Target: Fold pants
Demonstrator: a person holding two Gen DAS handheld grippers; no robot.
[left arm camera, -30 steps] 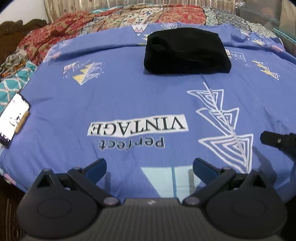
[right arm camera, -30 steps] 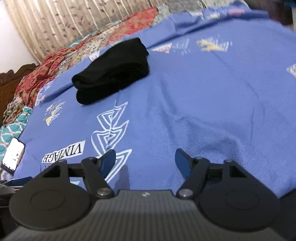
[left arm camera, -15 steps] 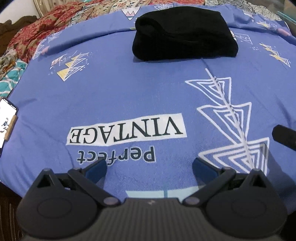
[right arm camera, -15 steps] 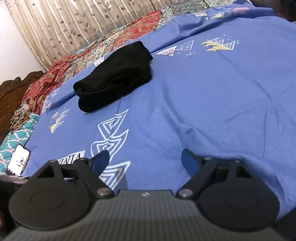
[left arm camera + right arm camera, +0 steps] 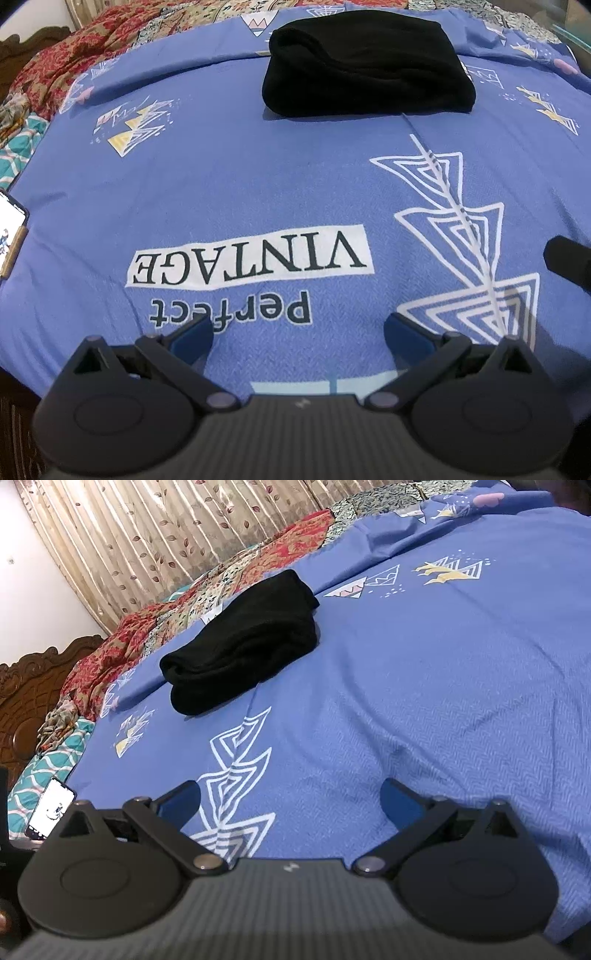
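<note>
Both the left hand-held gripper (image 5: 298,334) and right hand-held gripper (image 5: 290,799) are hanging wide and empty, drawing back from the black pants (image 5: 367,64) lying folded on the bed (image 5: 258,177), so the task looks finished.

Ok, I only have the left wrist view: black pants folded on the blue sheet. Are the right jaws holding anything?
Observer: No, the right gripper is open and empty over the blue sheet.
Operator: What's behind the bed?
Observer: A leaf-patterned curtain.
Operator: And the pants' far end?
Observer: The black pants show stacked layers at the end toward the carved headboard.
</note>
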